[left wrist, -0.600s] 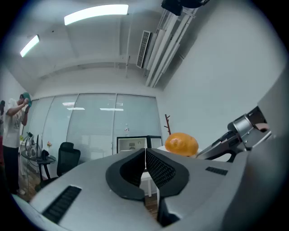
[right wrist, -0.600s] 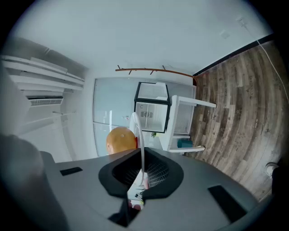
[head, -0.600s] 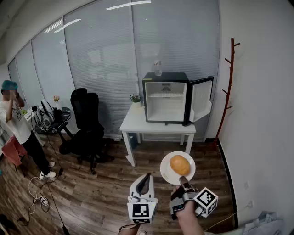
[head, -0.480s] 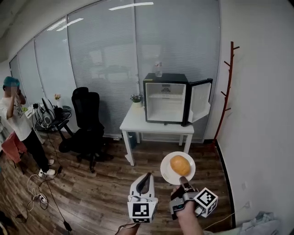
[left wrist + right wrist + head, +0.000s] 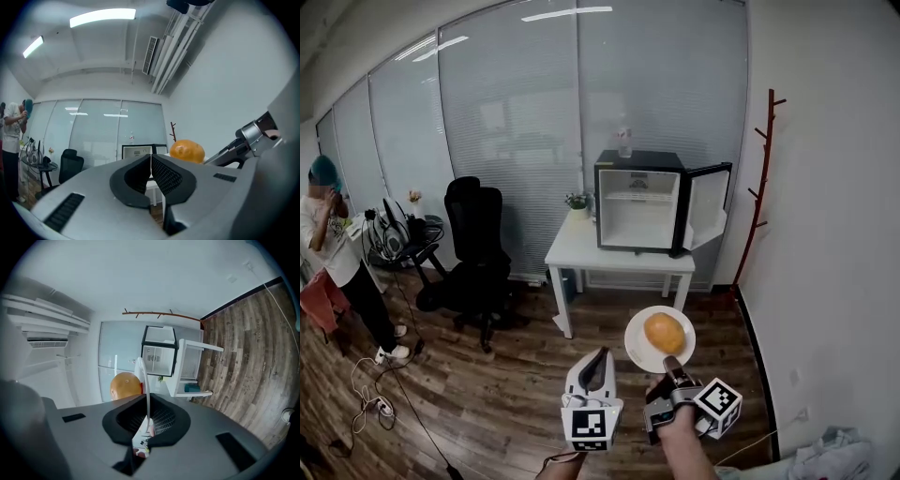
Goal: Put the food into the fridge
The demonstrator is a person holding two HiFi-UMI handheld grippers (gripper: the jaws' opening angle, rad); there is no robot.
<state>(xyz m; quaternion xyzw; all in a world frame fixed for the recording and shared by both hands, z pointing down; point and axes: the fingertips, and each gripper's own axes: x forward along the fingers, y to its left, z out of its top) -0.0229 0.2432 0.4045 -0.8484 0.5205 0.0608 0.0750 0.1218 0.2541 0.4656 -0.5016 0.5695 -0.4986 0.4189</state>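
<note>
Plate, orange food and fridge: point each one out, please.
plate (image 5: 635, 345), head view, bare left part.
orange food (image 5: 664, 332), head view, its middle.
fridge (image 5: 637, 219), head view, inner back wall.

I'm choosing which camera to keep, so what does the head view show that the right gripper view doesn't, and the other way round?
Only the head view: the person at the left, the black chair, the left tongs, and the whole white plate from above. Only the right gripper view: a close look at the plate's rim, edge-on, pinched in the right tongs. Both: the round orange food on the plate, the open fridge on the white table, and the coat rack.
</note>
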